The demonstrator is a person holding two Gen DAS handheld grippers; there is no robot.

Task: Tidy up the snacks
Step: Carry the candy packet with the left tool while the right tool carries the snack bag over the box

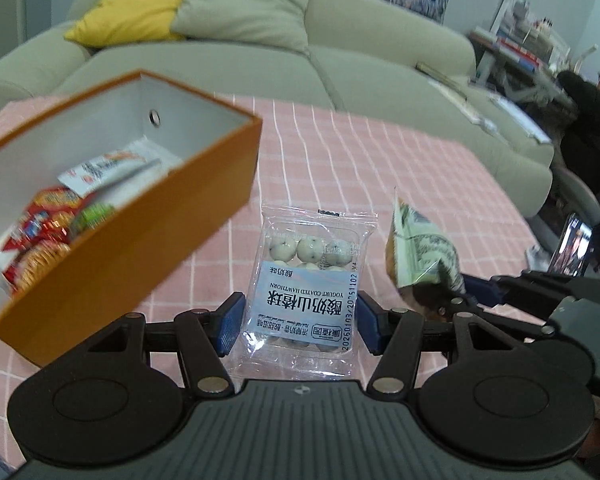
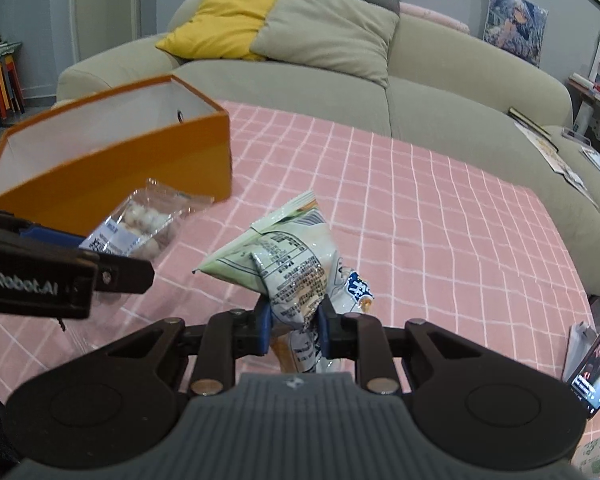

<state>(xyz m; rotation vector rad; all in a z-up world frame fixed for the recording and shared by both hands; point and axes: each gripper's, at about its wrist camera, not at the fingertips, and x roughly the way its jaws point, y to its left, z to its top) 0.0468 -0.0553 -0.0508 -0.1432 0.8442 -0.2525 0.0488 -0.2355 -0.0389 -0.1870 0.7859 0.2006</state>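
Note:
My left gripper (image 1: 300, 320) is shut on a clear pack of yogurt hawthorn balls (image 1: 306, 280), its blue pads pressing both sides, held above the pink checked tablecloth (image 1: 400, 168). An orange box (image 1: 132, 216) stands to the left with several snack packs (image 1: 52, 216) inside. My right gripper (image 2: 294, 328) is shut on a crumpled green-and-white snack bag (image 2: 288, 256), lifted off the cloth. In the right wrist view the hawthorn pack (image 2: 140, 224) and left gripper appear at the left, in front of the orange box (image 2: 112, 160). The green bag (image 1: 420, 248) shows right of the hawthorn pack.
A beige sofa (image 2: 440, 92) with a yellow cushion (image 2: 224, 24) and a grey-green cushion (image 2: 328, 28) runs behind the table. A phone (image 2: 596, 364) leans at the table's right edge. A person in dark clothes (image 1: 592, 108) sits at a desk at the far right.

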